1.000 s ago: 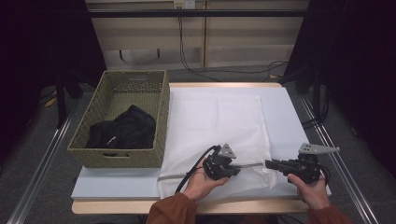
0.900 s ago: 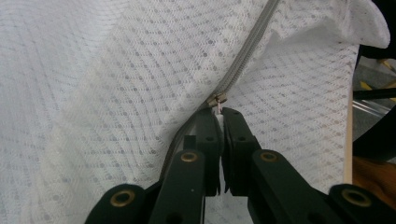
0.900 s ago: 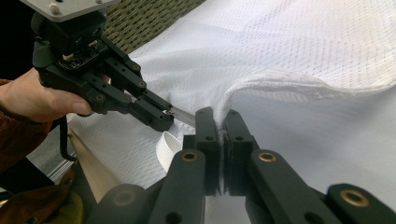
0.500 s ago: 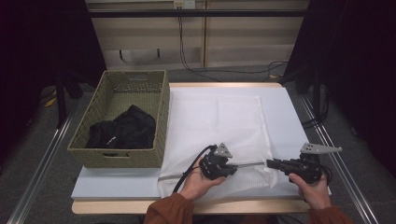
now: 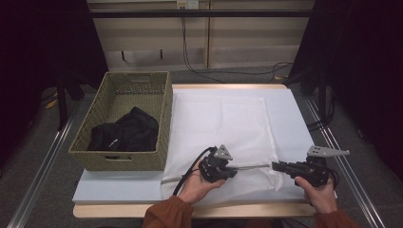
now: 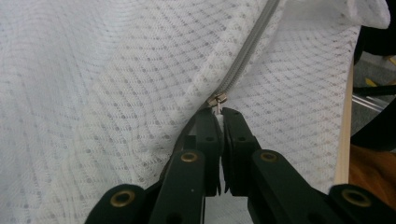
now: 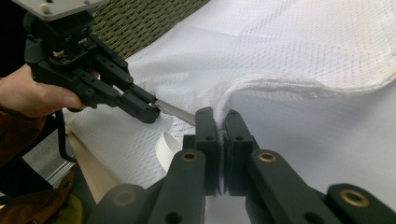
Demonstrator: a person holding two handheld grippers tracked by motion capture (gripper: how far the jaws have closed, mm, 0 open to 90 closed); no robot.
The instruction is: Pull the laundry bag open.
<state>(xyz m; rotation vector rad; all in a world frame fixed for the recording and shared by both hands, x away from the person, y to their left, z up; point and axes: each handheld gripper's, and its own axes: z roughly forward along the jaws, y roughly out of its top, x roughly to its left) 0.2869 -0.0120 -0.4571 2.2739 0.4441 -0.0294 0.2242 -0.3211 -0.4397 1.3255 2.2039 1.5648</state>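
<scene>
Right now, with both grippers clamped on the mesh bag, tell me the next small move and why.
Probably draw the left gripper along the grey zipper, away from the right gripper. The left gripper is shut on the zipper pull, and the right gripper is shut on the edge of the white mesh bag, which braces the fabric so the slider can run.

**Readable text: none**

No legible text, labels, brands, numbers or signs in any view. Small pale mark on the black garment (image 5: 124,134) in the wicker basket (image 5: 164,118) in the high view, too small to read. White mesh laundry bag (image 5: 228,123), its grey zipper (image 6: 243,60), and both grippers' jaws carry no print. Wall outlet plate (image 5: 187,4) at top edge: blank at this resolution.
</scene>
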